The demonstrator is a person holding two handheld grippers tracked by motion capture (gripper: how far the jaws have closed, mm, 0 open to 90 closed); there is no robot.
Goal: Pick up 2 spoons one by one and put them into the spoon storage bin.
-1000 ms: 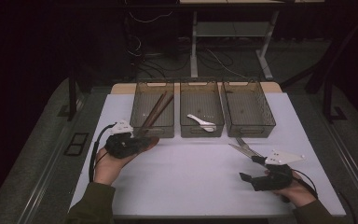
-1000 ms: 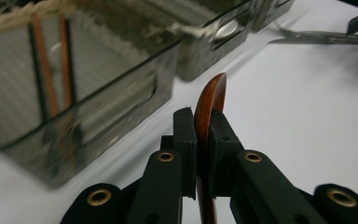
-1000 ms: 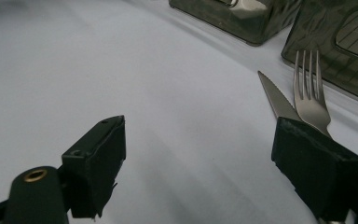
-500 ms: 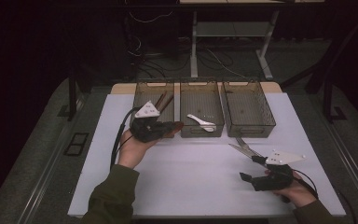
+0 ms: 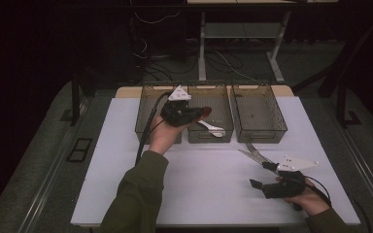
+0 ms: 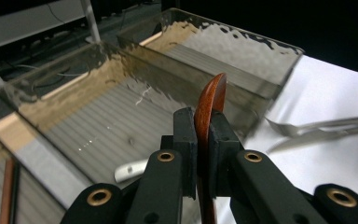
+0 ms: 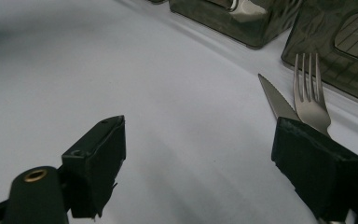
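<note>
The fingers of the left gripper are clamped on a brown wooden spoon, whose rounded bowl stands up above the pads, edge-on in the left gripper view. The fingers of the right gripper stand wide apart with nothing between them.

The white worktop carries everything. At its far edge three smoky, see-through bins stand side by side — a left bin, a middle bin and a right bin. In the high view the left hand holds its gripper over the near end of the row, about where the left and middle bins meet, so the wooden spoon hangs in the air above the bins rather than lying in one. The left gripper view looks down past the spoon into the ribbed floor of a bin.

The right hand rests on the worktop near its front right corner, well apart from the left gripper.

A white spoon lies in the middle bin. On the worktop, just ahead of the right gripper and in front of the right bin, a steel knife with a serrated edge and a steel fork lie side by side — the fork's handle passes behind the right-hand finger in the right gripper view.
</note>
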